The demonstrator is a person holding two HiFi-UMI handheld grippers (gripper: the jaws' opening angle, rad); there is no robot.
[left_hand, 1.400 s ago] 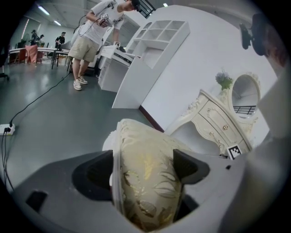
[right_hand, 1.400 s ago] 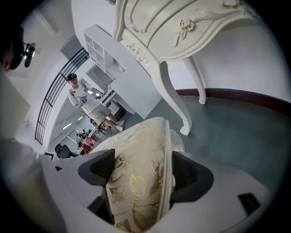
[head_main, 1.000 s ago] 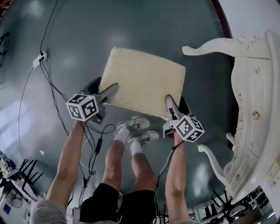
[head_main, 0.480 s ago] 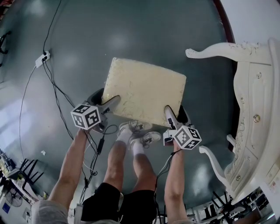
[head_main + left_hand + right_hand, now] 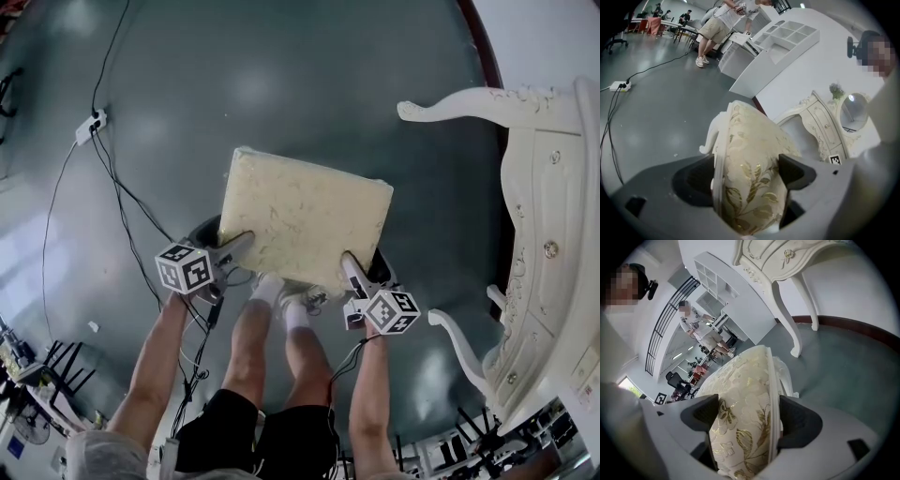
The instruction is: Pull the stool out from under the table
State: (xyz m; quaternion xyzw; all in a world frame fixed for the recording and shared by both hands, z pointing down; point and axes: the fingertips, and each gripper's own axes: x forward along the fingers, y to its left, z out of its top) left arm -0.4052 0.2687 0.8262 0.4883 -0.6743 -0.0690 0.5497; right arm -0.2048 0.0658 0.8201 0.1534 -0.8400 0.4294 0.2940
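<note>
The stool (image 5: 305,220) is out on the open grey floor (image 5: 281,84), well apart from the white table (image 5: 548,216), which stands at the right edge of the head view. Its seat is a rectangular cushion, cream fabric with a golden leaf pattern, soft and rounded at the border.

Both forearms of the person reach forward and down. The left gripper (image 5: 234,246) is at the near left corner of the seat and the right gripper (image 5: 349,267) is at the near right corner. Each one is clamped on the stool: in both gripper views the thick cushion edge fills the gap, with the dark pads pressing on its two sides.

The head view shows only the top of the seat. The left gripper view also shows a white curved leg (image 5: 708,137) under the cushion, and an oval mirror (image 5: 853,110) on the table. The right gripper view shows the table's carved legs (image 5: 787,319) from below.

A white power strip (image 5: 94,122) with black cables lies on the floor at the far left, and the person's shoes (image 5: 302,298) are just beside the near edge of the seat
</note>
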